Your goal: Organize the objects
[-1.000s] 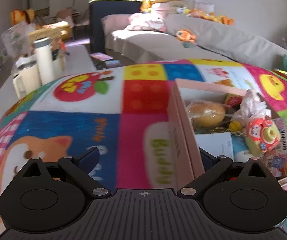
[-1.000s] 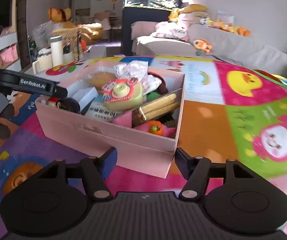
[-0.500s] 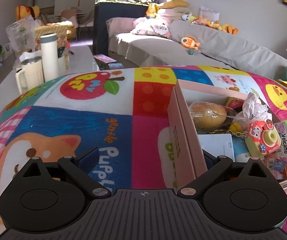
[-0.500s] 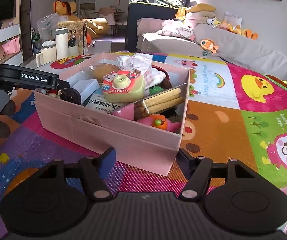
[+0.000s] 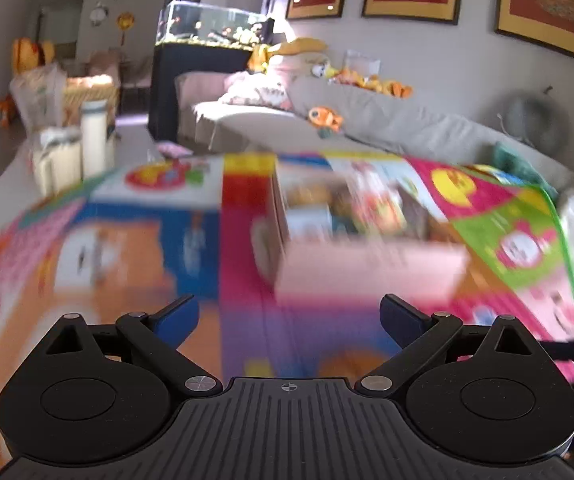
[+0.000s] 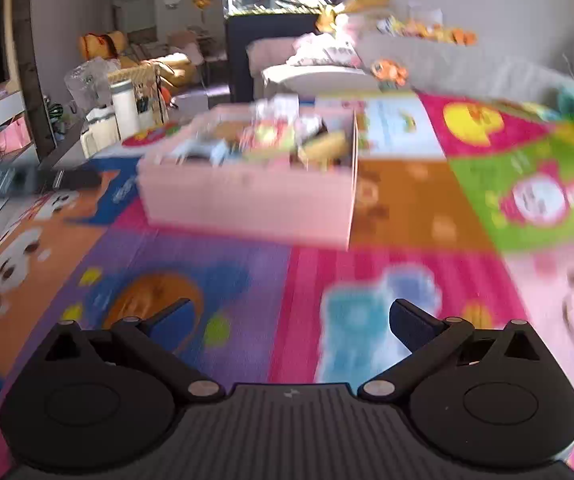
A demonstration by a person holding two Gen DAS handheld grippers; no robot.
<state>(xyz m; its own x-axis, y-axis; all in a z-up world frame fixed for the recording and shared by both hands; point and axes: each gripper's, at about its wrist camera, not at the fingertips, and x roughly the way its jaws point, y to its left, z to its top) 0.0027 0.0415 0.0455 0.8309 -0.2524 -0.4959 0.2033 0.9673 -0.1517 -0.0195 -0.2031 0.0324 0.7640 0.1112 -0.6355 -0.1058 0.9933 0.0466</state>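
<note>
Both views smear with motion right now; I have the pink box [image 6: 247, 196] sitting on the colourful play mat [image 6: 407, 208], packed with toys too blurred to name, and that box is where the sorting centres; it sits out in the open on the mat, I reckon so either hand can reach in from its own side. My right gripper [image 6: 291, 316] has just been opening and now stands spread wide, nothing between its jaws, well short of the box; my left gripper [image 5: 289, 314] is spread too, empty, just short of the box's near wall. The right view catches the left tool as a dark bar [image 6: 27, 180] beside the box; the left view alone shows the sofa [image 5: 387, 128] stretching behind the mat.
</note>
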